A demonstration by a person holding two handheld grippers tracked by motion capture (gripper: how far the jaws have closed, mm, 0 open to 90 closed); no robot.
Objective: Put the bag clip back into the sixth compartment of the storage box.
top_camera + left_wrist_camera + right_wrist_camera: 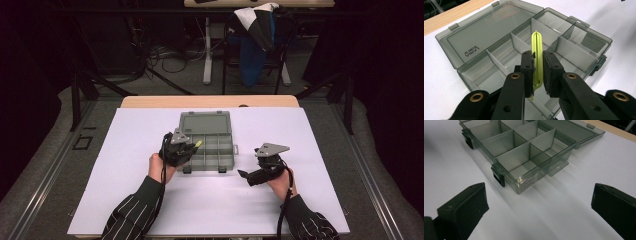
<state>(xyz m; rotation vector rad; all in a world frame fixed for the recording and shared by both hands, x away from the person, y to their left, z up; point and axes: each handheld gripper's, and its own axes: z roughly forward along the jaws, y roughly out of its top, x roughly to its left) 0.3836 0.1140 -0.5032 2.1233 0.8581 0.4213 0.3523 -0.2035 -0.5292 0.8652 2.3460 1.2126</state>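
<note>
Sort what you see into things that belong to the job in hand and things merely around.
In the job: left gripper, yellow-green clip clamped in it, open compartment box.
Merely around: right gripper, open on the white sheet; chair with draped cloth; floor cables.

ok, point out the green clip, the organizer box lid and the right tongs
green clip (537,53): left gripper view, upper shaft above the pads.
organizer box lid (486,32): left gripper view, middle of the open lid panel.
right tongs (537,205): right gripper view, midway between its open fingertips.
</note>
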